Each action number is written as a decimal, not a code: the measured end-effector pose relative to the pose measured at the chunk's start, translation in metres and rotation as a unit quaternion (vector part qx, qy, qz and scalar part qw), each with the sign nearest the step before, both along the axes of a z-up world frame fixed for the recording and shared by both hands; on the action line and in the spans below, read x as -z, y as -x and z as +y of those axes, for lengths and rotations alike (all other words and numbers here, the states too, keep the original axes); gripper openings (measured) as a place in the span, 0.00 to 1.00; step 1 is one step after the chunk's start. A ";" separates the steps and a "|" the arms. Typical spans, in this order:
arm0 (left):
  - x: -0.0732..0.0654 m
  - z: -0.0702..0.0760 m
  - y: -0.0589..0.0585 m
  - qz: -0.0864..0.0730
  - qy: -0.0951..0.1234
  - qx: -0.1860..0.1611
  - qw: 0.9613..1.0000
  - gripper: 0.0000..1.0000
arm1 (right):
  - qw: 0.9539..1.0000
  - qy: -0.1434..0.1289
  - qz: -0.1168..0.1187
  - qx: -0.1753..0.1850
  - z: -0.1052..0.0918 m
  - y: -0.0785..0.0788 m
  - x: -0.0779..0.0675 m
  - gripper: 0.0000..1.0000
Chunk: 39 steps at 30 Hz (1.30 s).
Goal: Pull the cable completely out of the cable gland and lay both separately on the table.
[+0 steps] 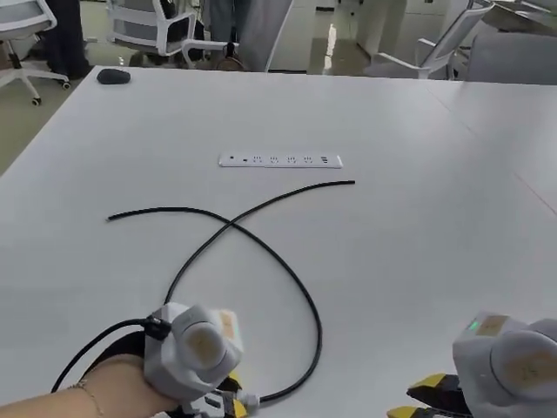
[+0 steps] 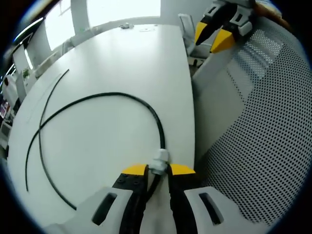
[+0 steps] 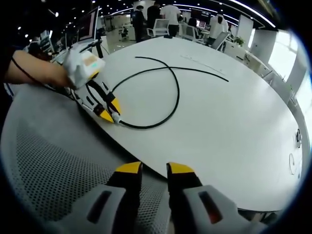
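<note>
The gland (image 2: 159, 162) is pinched at the near edge of the table (image 1: 418, 244) between the tips of the left gripper (image 2: 158, 171). The cable (image 2: 112, 94) is run forward from it and looped across the table. The right gripper (image 3: 154, 169) is held off the edge, narrowly parted and empty, with the cable ahead to its left.

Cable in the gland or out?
In. Left gripper view: the black cable runs into the white cable gland, clamped in the left gripper.
</note>
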<state>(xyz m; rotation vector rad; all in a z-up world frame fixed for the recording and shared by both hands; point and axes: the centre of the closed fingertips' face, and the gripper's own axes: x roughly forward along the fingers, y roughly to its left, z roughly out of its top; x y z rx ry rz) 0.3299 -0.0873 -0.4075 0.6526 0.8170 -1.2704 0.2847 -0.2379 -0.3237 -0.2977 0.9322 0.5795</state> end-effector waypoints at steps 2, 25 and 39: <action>-0.012 -0.005 -0.002 0.009 0.026 -0.015 1.000 0.17 | 1.000 0.001 0.001 -0.001 0.000 0.000 0.000 0.22; -0.181 -0.012 0.007 -0.143 0.116 -0.004 0.983 0.17 | 0.966 -0.105 -0.014 -0.237 0.090 -0.032 -0.085 0.31; -0.191 -0.022 0.026 -0.227 0.068 0.085 0.968 0.17 | 0.895 -0.204 0.131 -0.373 0.131 -0.008 -0.099 0.31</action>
